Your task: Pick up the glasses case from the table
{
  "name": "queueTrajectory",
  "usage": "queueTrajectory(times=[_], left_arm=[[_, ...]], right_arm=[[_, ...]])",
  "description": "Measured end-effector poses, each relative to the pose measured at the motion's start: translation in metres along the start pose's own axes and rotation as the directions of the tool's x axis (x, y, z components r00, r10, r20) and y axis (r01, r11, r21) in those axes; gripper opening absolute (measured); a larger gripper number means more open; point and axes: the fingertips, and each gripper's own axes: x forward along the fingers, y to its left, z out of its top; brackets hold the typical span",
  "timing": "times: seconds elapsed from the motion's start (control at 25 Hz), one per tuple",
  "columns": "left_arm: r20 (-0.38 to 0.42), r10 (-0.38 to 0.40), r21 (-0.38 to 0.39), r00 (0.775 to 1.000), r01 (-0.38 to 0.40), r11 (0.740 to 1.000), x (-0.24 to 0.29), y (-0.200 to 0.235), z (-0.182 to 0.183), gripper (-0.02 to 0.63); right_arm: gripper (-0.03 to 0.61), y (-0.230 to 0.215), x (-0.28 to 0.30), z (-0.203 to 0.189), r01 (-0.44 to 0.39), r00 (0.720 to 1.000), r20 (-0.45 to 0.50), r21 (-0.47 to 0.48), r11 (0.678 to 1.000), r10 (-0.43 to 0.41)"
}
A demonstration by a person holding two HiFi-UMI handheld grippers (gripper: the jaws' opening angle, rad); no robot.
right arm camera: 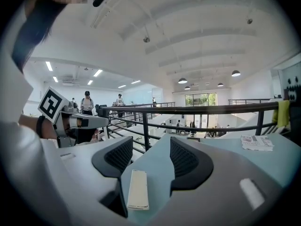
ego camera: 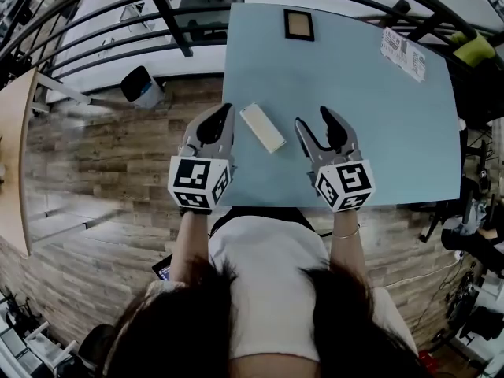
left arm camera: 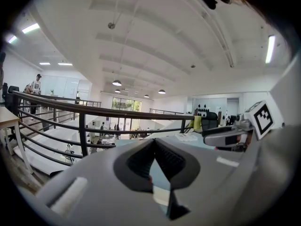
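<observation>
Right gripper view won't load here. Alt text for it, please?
The right claw stands open, empty; the white glasses case lies on the pale blue table, showing low between its jaws, nearer the view's left one. A dark railing runs beyond.

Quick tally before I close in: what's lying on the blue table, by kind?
Glasses case: 1
Small framed picture: 1
Printed sheet: 1
Total: 3
</observation>
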Motion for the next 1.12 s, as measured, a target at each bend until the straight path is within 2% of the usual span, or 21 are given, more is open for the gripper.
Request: queueTrajectory(times=[0.36,0.6,1.12], left_arm=[[-0.027,-0.003,-0.023,1.0,0.002,1.0,-0.003,0.001,-0.014,0.057],[-0.044,-0.007,-0.039,0.999,0.005,0.999,-0.004,0.0,-0.023,0.057],[-0.084,0.006,-0.082,0.996,-0.013,0.997,-0.007,0.001,-0.051,0.057]], right_arm=[[0.261,0.016,0.01,-0.025,-0.044,0.996,-0.079,0.009,0.999,0.045],[0.264,0.025,0.02,-0.046,-0.068,0.987,-0.146,-0.009,0.998,0.066],[0.264,0.05,0.049,-0.103,-0.158,0.946,-0.296,-0.05,0.986,0.136]])
